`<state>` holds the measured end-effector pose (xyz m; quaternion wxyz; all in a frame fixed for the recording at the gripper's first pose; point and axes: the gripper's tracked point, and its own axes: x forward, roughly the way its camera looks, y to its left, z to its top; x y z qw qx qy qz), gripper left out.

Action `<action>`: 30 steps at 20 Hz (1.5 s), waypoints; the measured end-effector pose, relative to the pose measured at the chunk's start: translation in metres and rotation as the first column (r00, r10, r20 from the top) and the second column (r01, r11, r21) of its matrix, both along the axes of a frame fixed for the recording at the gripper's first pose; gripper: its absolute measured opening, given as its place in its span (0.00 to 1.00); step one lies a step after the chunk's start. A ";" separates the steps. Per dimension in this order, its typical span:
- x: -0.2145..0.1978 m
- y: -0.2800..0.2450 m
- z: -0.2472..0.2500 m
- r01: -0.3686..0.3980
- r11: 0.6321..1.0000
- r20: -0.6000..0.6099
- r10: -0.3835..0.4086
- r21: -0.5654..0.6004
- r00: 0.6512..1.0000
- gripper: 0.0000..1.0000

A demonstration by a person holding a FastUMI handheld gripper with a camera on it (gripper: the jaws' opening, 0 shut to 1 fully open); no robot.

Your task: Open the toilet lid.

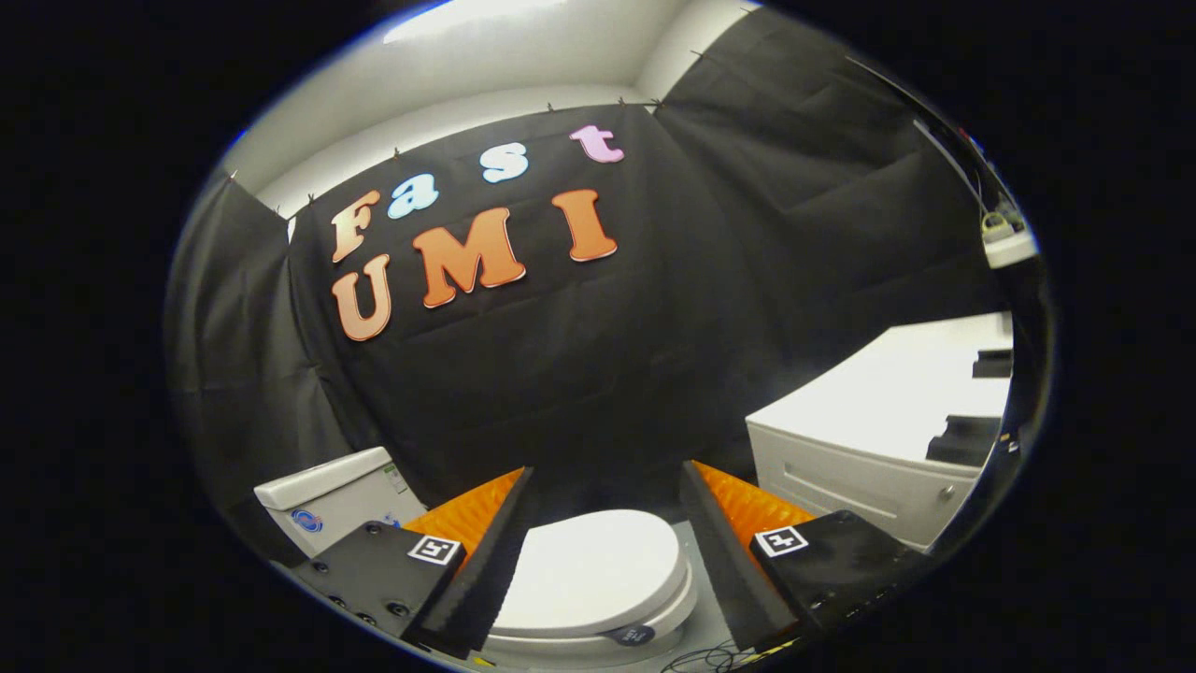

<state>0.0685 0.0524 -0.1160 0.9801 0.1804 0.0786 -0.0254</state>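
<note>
Spread wide and holding nothing, my gripper (pixel 605 551) hangs above the toilet lid (pixel 593 570), which lies shut between the fingers, the tank (pixel 327 500) to its left, so I judge I'm approaching and must next reach its front edge.

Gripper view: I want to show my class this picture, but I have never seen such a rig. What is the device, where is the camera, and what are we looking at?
The camera rides on a hand-held two-finger gripper and looks forward along its fingers, which stand open and hold nothing. Seen between and beyond them is a white toilet with its lid closed; opening it is the job. The toilet tank stands off to the left, and a white cabinet with a drawer stands to the right. Black cloth forms the booth's wall behind everything.
</note>
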 end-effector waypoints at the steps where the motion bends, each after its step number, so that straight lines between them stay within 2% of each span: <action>1: 0.001 0.001 -0.015 -0.019 0.999 -0.023 0.020 0.030 1.000 0.98; 5: 0.003 0.019 -0.066 -0.094 0.982 -0.099 0.111 0.166 0.989 0.99; 9: 0.003 0.028 -0.096 -0.117 0.935 -0.150 0.176 0.334 0.973 0.99; 16: -0.001 -0.005 -0.152 -0.003 0.883 -0.274 0.149 0.470 0.950 0.99; 18: -0.009 0.001 -0.174 0.023 0.870 -0.344 0.171 0.493 0.923 0.99; 21: -0.020 0.014 -0.211 0.053 0.850 -0.460 0.230 0.524 0.858 0.99; 25: -0.019 0.030 -0.245 0.098 0.813 -0.536 0.282 0.573 0.795 0.98; 30: -0.019 0.031 -0.247 0.095 0.813 -0.539 0.289 0.575 0.791 0.98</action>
